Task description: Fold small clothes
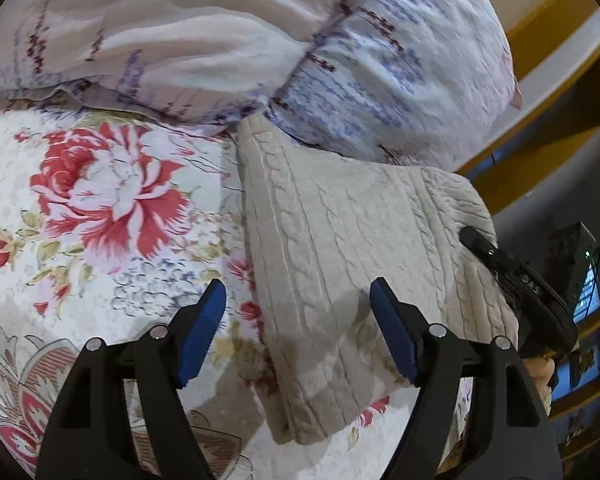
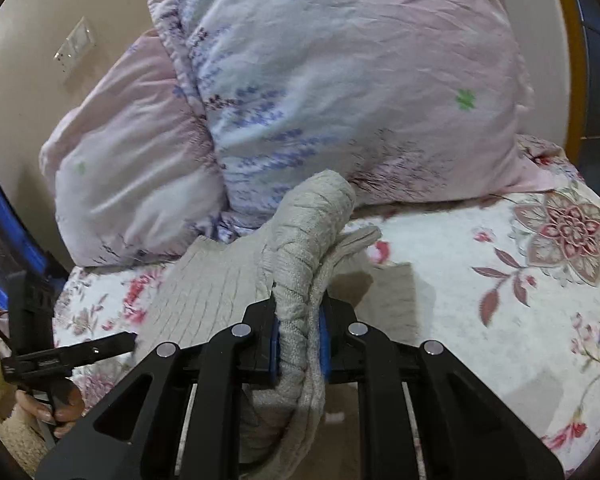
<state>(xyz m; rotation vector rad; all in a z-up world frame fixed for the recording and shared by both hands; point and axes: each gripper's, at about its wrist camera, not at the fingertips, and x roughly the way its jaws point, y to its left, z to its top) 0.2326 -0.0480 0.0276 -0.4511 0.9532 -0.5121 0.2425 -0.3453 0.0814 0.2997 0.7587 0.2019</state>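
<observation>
A beige cable-knit sweater [image 1: 340,264] lies on the floral bedsheet [image 1: 100,200], partly folded. My left gripper [image 1: 298,336] is open, hovering just above the sweater's near left edge with nothing between its blue pads. My right gripper [image 2: 298,344] is shut on a bunched fold of the sweater [image 2: 300,248] and holds it lifted above the flat part of the garment [image 2: 204,284]. The right gripper also shows in the left wrist view [image 1: 516,280] at the sweater's right edge. The left gripper shows in the right wrist view [image 2: 72,354] at the left.
A large pink and lavender-print pillow [image 2: 320,92] and a bundled duvet [image 1: 180,40] sit just behind the sweater. The bed's right edge meets a yellow wooden frame [image 1: 540,120]. A wall with a switch plate [image 2: 74,46] stands behind.
</observation>
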